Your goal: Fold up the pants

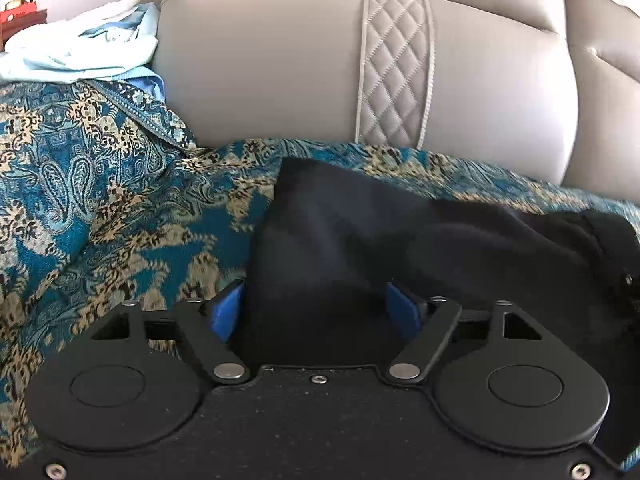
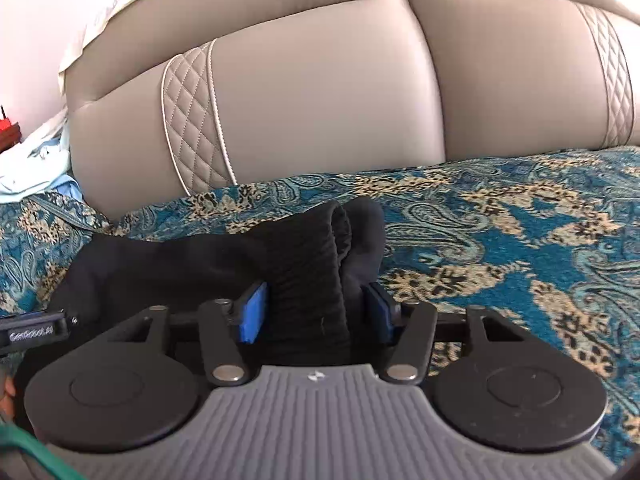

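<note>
The black pants (image 1: 360, 224) lie bunched on a blue paisley cover (image 1: 100, 200) over the sofa seat. My left gripper (image 1: 316, 308) is low over them, its blue pads (image 1: 228, 312) spread wide with black cloth filling the gap between them. In the right wrist view the pants (image 2: 224, 264) show their ribbed elastic waistband (image 2: 336, 240). My right gripper (image 2: 316, 312) has its blue pads (image 2: 254, 312) either side of the waistband bunch, cloth between them. Whether either gripper pinches the cloth is unclear.
A beige leather sofa back (image 1: 280, 64) with a quilted stripe (image 1: 394, 68) rises behind the seat. Light blue and white clothes (image 1: 84, 48) are piled at the left. The paisley cover (image 2: 520, 240) stretches to the right. The left gripper's edge (image 2: 32, 334) shows at the left.
</note>
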Motion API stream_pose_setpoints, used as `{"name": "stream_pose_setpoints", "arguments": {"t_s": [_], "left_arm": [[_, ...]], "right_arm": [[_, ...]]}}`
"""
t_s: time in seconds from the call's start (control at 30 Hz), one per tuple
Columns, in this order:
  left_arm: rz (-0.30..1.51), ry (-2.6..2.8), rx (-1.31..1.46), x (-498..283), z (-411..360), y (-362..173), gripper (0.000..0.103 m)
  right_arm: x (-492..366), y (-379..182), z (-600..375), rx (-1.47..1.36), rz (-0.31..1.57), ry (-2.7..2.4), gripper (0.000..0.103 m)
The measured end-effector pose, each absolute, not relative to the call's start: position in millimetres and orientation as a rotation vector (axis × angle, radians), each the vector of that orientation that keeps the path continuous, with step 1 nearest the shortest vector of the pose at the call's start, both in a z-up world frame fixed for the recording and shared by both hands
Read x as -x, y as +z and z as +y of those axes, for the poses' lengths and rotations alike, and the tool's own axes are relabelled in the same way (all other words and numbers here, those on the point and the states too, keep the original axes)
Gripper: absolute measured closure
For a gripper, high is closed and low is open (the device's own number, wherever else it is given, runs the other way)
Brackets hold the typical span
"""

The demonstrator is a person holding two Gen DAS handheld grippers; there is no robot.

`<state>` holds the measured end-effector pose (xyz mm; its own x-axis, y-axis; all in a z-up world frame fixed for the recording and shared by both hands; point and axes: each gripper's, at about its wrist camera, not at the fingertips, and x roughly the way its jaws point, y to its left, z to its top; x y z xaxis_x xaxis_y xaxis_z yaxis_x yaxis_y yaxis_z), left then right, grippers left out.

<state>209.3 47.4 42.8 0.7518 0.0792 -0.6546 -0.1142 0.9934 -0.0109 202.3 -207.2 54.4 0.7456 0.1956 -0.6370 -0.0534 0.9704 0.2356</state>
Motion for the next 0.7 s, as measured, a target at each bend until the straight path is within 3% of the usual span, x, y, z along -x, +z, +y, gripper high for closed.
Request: {"name": "stream_pose_setpoints", "arguments": {"t_s": [0.13, 0.7], "left_arm": [[0.702, 0.092, -0.026, -190.0, 31.2, 44.9, 0.02], [0.695, 0.068, -0.073, -124.0, 11.7, 45.5, 0.009]], "right_arm": [[-190.8, 59.1, -208.5, -0.19, 0.72, 0.126, 0.026], [-129.3, 67.0, -230.1, -0.125, 0.758, 0.093, 0.018]]}}
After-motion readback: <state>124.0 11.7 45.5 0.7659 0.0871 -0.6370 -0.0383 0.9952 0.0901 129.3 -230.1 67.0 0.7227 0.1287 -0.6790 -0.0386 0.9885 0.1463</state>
